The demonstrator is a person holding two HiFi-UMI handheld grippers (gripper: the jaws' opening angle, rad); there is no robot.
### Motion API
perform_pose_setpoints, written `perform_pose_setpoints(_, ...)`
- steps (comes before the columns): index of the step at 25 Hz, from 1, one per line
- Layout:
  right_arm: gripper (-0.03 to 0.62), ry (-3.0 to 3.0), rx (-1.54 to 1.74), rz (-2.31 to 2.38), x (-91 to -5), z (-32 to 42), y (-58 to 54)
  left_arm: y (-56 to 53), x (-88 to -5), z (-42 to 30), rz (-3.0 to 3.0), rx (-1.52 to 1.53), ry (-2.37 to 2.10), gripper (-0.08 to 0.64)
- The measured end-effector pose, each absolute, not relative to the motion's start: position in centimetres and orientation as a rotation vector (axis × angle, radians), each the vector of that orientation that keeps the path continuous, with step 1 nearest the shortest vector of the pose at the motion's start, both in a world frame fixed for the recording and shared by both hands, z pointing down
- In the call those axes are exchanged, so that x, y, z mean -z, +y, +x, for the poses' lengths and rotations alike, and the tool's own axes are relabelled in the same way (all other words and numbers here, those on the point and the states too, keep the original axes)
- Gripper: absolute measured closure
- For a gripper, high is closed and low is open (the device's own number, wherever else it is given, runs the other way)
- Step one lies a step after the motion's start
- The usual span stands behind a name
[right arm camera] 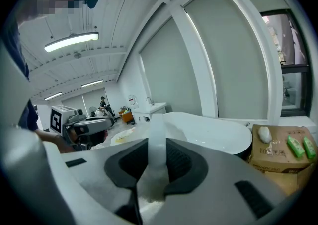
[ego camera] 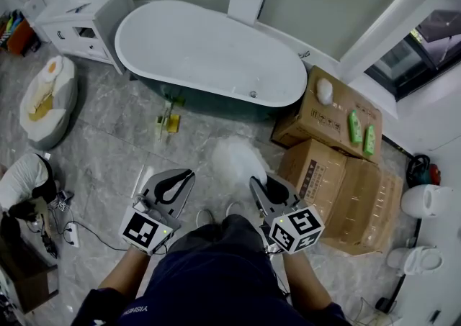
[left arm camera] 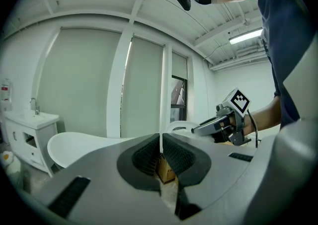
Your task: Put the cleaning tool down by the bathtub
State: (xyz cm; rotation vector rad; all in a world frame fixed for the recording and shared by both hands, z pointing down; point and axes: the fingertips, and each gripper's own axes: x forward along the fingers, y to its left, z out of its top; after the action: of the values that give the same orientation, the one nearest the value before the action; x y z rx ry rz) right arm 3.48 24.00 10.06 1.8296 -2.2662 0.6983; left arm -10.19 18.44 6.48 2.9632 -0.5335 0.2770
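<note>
Right gripper (ego camera: 268,188) clamps stiff translucent handle, best hold on fluffy white cleaning tool (ego camera: 234,159), likely light, soft-headed; left gripper (ego camera: 173,182) closed, empty; white oval bathtub (ego camera: 209,51) far.

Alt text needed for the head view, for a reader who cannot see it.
Seen from above, the right gripper holds a fluffy white cleaning tool just short of a white bathtub on a grey tiled floor. The left gripper is level beside it, fingers together and empty. Cardboard boxes stand at right, and a white vanity at the tub's left.
</note>
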Motion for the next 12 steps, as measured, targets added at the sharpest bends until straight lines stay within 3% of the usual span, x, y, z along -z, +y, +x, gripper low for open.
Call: perform_pose_setpoints(12, 0.505, -2.29, -0.739, 1.757, -12.5, 7.7, 17.8, 13.2, -7.8, -6.6, 2.919, -0.321, -0.612, 0.517)
